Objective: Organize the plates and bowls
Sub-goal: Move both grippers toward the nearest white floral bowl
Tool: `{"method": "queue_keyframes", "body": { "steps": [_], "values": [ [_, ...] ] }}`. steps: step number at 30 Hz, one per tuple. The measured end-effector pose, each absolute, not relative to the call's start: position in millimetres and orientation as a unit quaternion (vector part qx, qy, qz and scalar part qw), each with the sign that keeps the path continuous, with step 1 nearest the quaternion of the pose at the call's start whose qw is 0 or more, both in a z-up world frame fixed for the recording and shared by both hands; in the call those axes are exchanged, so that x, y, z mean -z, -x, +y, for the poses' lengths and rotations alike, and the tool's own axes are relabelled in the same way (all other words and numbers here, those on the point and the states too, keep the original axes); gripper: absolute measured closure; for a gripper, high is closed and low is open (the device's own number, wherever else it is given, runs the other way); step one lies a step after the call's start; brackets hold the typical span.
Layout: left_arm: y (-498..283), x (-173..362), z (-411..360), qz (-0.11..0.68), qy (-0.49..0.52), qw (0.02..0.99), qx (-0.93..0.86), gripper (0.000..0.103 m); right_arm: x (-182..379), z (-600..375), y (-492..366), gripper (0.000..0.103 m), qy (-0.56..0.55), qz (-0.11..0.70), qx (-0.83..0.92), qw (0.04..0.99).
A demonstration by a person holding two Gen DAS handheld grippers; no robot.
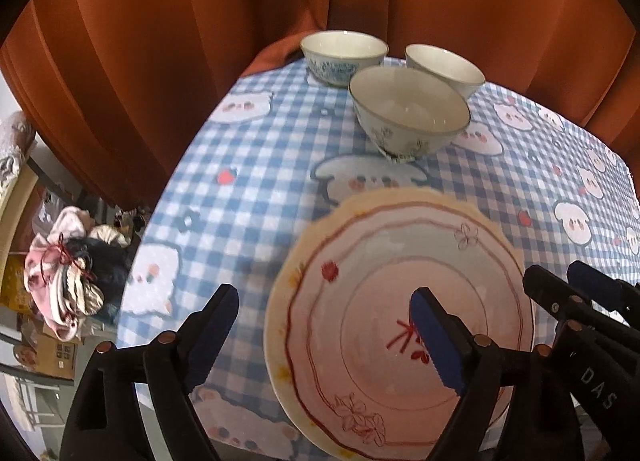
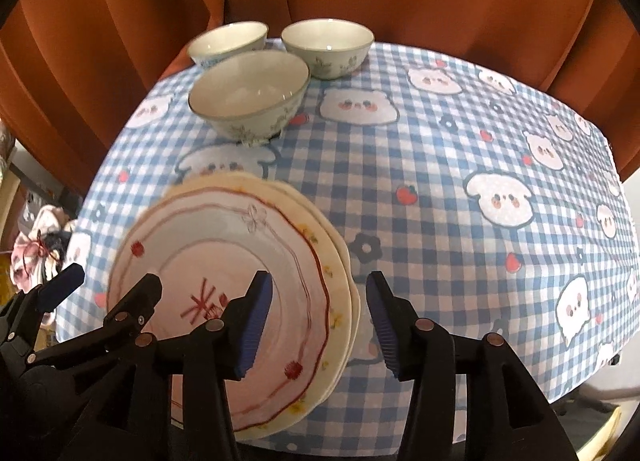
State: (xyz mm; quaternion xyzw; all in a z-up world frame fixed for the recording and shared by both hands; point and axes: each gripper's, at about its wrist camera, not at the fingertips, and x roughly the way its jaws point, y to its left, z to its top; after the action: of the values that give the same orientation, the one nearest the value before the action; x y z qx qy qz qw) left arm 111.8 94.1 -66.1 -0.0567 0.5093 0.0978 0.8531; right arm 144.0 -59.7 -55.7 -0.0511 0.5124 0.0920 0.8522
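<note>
Judging by how things lie, the plates are dealt with and the bowls are not. A stack of cream, scallop-edged ceramic plates with red line drawings and small flowers (image 2: pixel 224 293) sits on the blue-and-white checked tablecloth with cartoon bears (image 2: pixel 460 221). Its layered rims show at the edge nearest the right gripper (image 2: pixel 320 319).

Neither tool grips anything. The right gripper's jaws stand parted on either side of the stack's rim, with the pads off the china. The left gripper (image 1: pixel 324 335) is spread wide: one finger hangs over the plate's centre and the other over bare cloth beyond the opposite rim.

Ahead of both grippers, past the plates, three pale ceramic bowls stand separately, close together but not nested. The nearest is a grey-rimmed bowl with a faint floral print (image 1: pixel 408 113). Behind it stand a bowl with a blue pattern (image 1: pixel 344 55) and a plainer white bowl (image 1: pixel 444 69), both up against the rust-orange curtain (image 1: pixel 200 41). Stacking these three looks like what remains.

The top plate looks glossy and shallow, so a grip on its thin rim would likely be slippery.
</note>
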Motion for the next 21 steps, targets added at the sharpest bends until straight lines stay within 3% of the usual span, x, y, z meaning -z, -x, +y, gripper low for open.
{"method": "queue_keyframes", "body": {
  "steps": [7, 10, 21],
  "values": [
    [-142.2, 47.7, 108.3, 0.490, 0.056, 0.862, -0.116, 0.007, 33.6, -54.1, -171.3, 0.038, 0.028, 0.494, -0.104, 0.863],
    [-158.0, 40.1, 107.5, 0.480, 0.052, 0.868, -0.117, 0.006, 22.4, -49.5, -185.0, 0.024, 0.023, 0.478, -0.114, 0.871],
    [-224.3, 29.6, 102.5, 0.455, 0.045, 0.879, -0.137, 0.007, 14.1, -31.4, -256.7, 0.024, 0.021, 0.455, -0.152, 0.877]
  ]
}}
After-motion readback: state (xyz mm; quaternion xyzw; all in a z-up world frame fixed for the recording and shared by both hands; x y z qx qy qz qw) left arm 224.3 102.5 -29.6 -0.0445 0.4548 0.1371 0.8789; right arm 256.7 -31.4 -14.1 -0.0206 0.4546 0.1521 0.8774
